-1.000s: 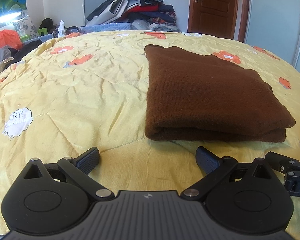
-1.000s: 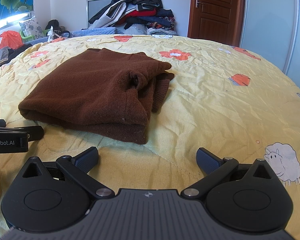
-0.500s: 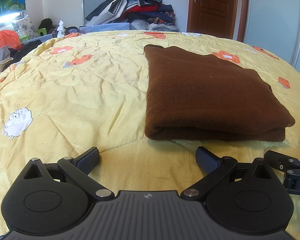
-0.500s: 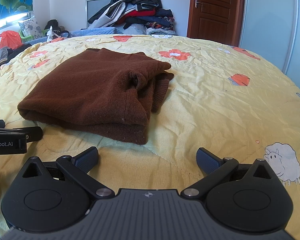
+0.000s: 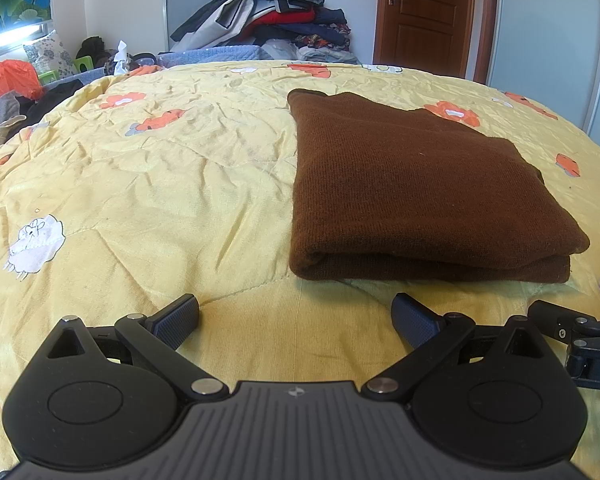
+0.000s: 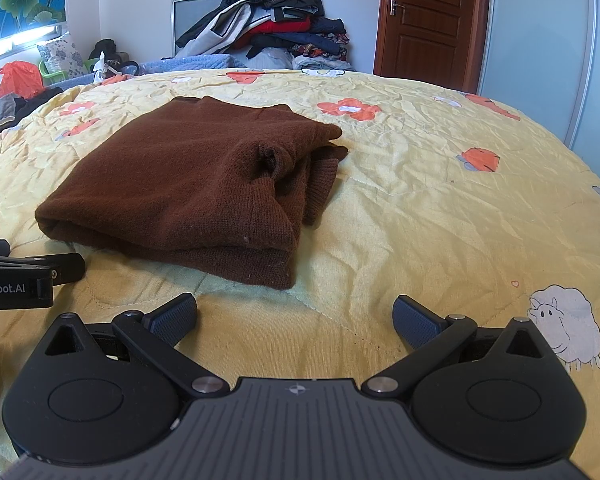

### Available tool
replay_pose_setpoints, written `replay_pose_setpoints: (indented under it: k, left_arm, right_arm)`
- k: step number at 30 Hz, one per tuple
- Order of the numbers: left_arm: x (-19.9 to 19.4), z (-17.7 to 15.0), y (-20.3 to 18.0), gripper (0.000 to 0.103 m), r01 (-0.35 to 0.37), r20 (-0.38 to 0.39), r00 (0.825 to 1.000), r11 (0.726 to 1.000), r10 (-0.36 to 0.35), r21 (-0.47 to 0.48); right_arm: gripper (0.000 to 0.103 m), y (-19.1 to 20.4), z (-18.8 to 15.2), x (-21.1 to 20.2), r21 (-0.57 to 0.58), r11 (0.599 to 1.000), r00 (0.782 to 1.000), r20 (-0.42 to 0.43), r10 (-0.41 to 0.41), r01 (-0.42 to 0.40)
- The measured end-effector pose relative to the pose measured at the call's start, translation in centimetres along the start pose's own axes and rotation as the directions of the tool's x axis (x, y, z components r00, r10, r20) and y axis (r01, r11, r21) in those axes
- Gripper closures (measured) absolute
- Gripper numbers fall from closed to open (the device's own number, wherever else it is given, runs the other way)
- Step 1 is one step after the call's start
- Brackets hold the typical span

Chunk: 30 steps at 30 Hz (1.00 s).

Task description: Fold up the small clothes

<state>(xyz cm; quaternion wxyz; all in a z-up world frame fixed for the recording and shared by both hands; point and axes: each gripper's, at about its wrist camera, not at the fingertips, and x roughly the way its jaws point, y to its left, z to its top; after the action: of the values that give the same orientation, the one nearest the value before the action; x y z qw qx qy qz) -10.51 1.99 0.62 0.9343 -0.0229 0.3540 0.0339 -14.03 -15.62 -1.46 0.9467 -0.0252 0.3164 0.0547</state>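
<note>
Bed [image 5: 148, 184] fills both views, covered by a yellow quilt with orange flower and white sheep prints, creased all over. Beyond its far edge: a tall heap of mixed clothes [image 5: 276, 12] against the wall, a brown wooden door [image 5: 424, 12] to the right of it, an orange bag [image 5: 14, 80] and other clutter at far left.

Brown knit sweater [image 5: 412, 184] lies folded flat on the quilt, near the middle of the bed, layers stacked. In the right wrist view the same brown knit sweater [image 6: 196, 184] shows its looser side: ribbed cuff edges stick out at the right end, small pucker on top.

Left hand-held gripper [image 5: 296, 316]: fingers spread wide, nothing between them, low over bare quilt just short of the sweater's near fold. Not touching it.

Right hand-held gripper [image 6: 296, 316]: also spread wide, empty, over bare quilt just short of the sweater's near right corner. Not touching.

Each gripper's tip shows at the edge of the other's view, so they sit side by side.
</note>
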Motion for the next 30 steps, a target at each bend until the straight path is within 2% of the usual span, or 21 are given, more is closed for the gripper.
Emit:
replay_pose_setpoints:
  k: [24,30]
  left_arm:
    - [0.01,0.02,0.01,0.000,0.000,-0.001,1.000,1.000,0.000,0.000]
    - [-0.27,0.34,0.15,0.000,-0.006,-0.040,0.999,1.000,0.007,0.011]
  right_arm:
    - [0.000,0.02,0.02,0.03,0.000,1.000,1.000,0.000,0.000,0.000]
    - [0.000,-0.05,0.26,-0.24,0.009,1.000,1.000,-0.027,-0.010,0.011]
